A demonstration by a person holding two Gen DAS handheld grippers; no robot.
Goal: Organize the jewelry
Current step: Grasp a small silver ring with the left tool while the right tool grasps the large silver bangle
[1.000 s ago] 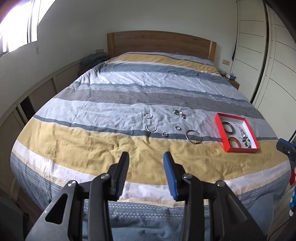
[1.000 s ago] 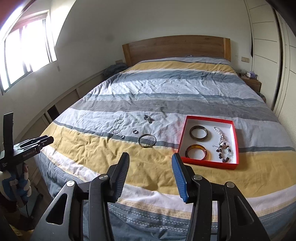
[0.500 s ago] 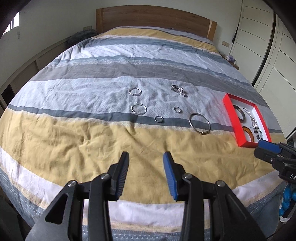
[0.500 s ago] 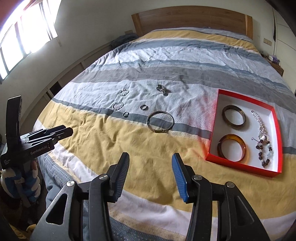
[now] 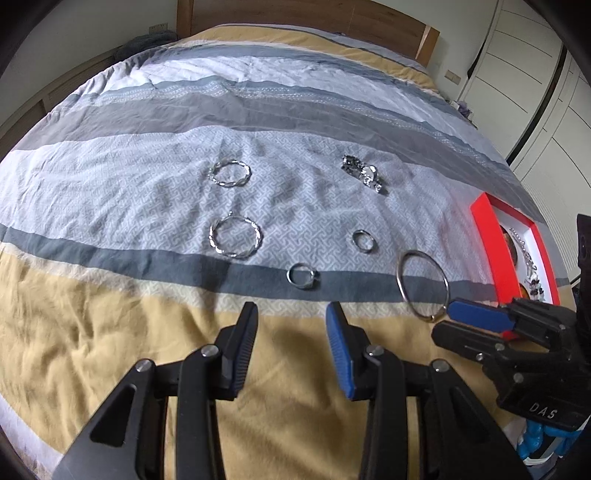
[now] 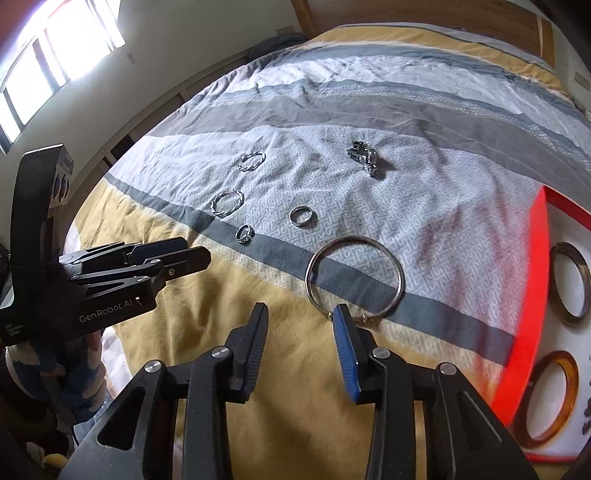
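Note:
Silver jewelry lies loose on the striped bedspread: a large plain bangle (image 5: pixel 422 283) (image 6: pixel 354 277), two twisted hoops (image 5: pixel 235 242) (image 5: pixel 229 173), two small rings (image 5: pixel 302 275) (image 5: pixel 363 240) and a chain clump (image 5: pixel 364 173). A red tray (image 5: pixel 491 254) (image 6: pixel 526 325) at the right holds two brown bangles (image 6: pixel 570 284) and beads. My left gripper (image 5: pixel 291 317) is open and empty, just short of the small ring. My right gripper (image 6: pixel 300 318) is open and empty, its blue finger by the large bangle's near edge.
The bed has a wooden headboard (image 5: pixel 332 18) at the far end. White wardrobe doors (image 5: pixel 535 74) stand at the right. A window (image 6: pixel 55 55) and low cabinets run along the left wall.
Both grippers have moved forward and down toward the bedspread. The jewelry now sits much closer in both views. Both stay open.

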